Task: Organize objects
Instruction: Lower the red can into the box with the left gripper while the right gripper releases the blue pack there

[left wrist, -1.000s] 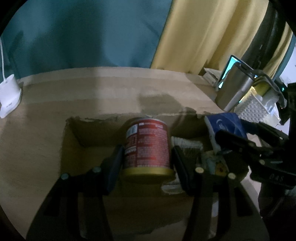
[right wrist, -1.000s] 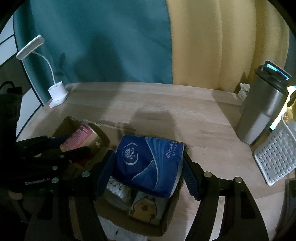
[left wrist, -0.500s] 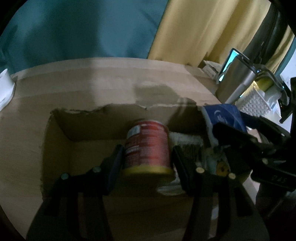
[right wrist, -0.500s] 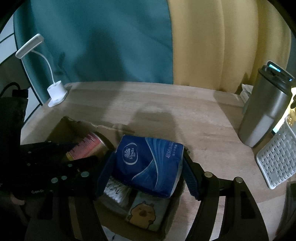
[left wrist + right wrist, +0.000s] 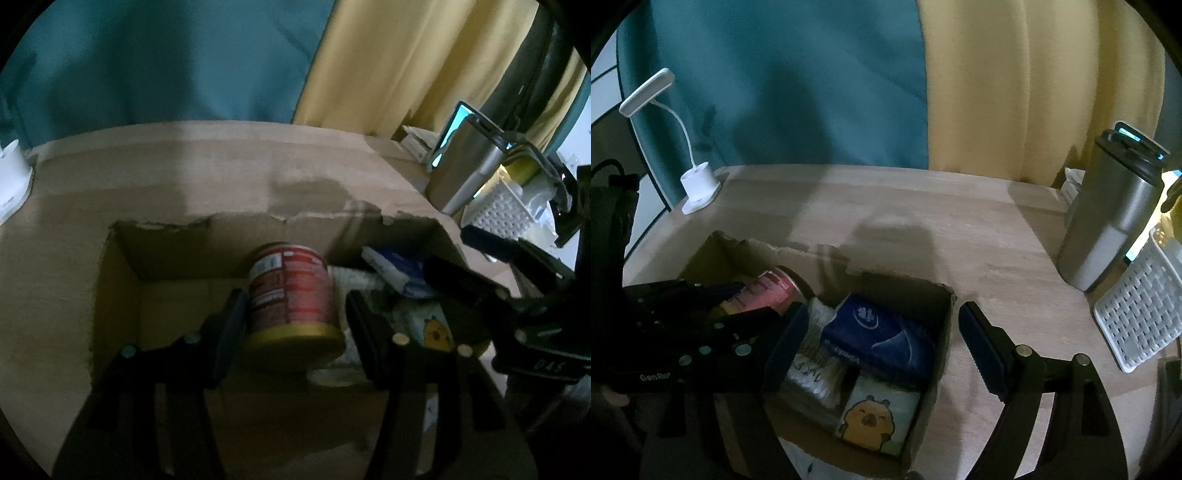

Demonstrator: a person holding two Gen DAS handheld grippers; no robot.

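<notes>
right wrist view, right gripper (image 5: 879,332) spreading wider, blue tissue pack (image 5: 879,336) loose in the box (image 5: 945,317), left gripper (image 5: 291,317) opening around the red can (image 5: 291,291).

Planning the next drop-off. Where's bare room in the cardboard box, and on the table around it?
Cardboard box: floor bare left of the red can. Its right end is packed: blue tissue pack, cartoon packet. Table: bare from the box's far wall to the curtains, between desk lamp and steel tumbler.
</notes>
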